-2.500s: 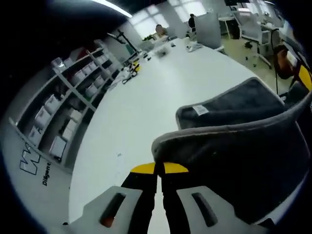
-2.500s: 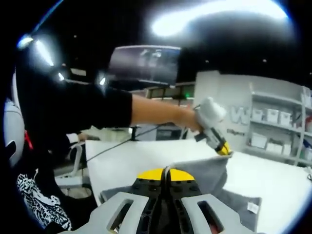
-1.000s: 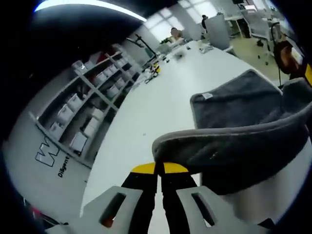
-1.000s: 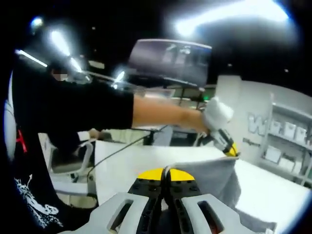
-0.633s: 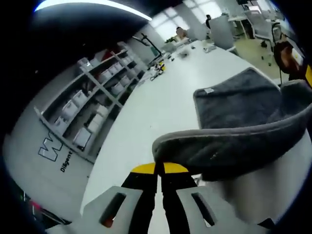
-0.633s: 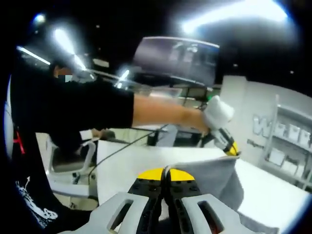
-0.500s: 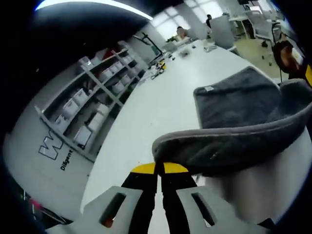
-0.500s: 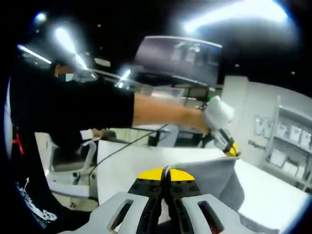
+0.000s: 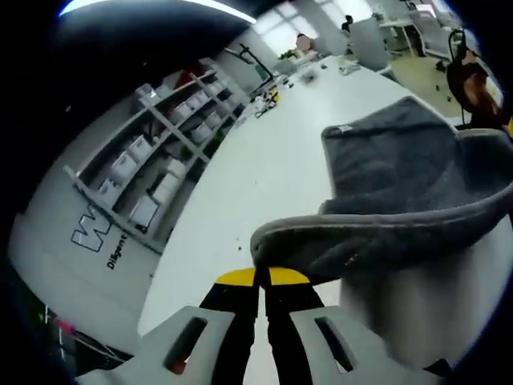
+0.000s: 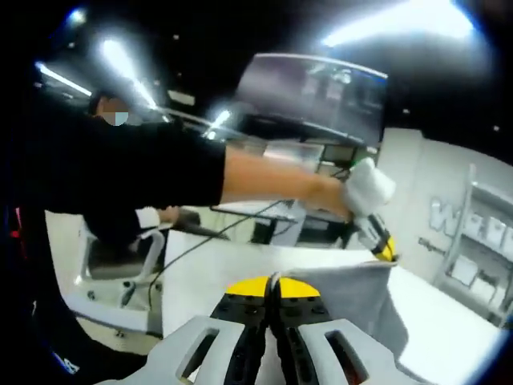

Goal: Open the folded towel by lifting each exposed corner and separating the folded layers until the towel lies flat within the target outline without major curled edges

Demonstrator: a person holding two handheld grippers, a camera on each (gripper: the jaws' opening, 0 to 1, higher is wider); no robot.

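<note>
Currently my grey towel (image 9: 401, 192) hangs lifted above the white table (image 9: 256, 168), far end resting on it. Left gripper (image 9: 262, 277) clamps one corner, right gripper (image 10: 270, 281) clamps another; shelving (image 9: 152, 172) beside the table.

Dark grey towel (image 9: 401, 176) w/ lighter grey hem, white table (image 9: 256, 176), yellow-tipped black jaws, black sleeve (image 10: 136, 172).
</note>
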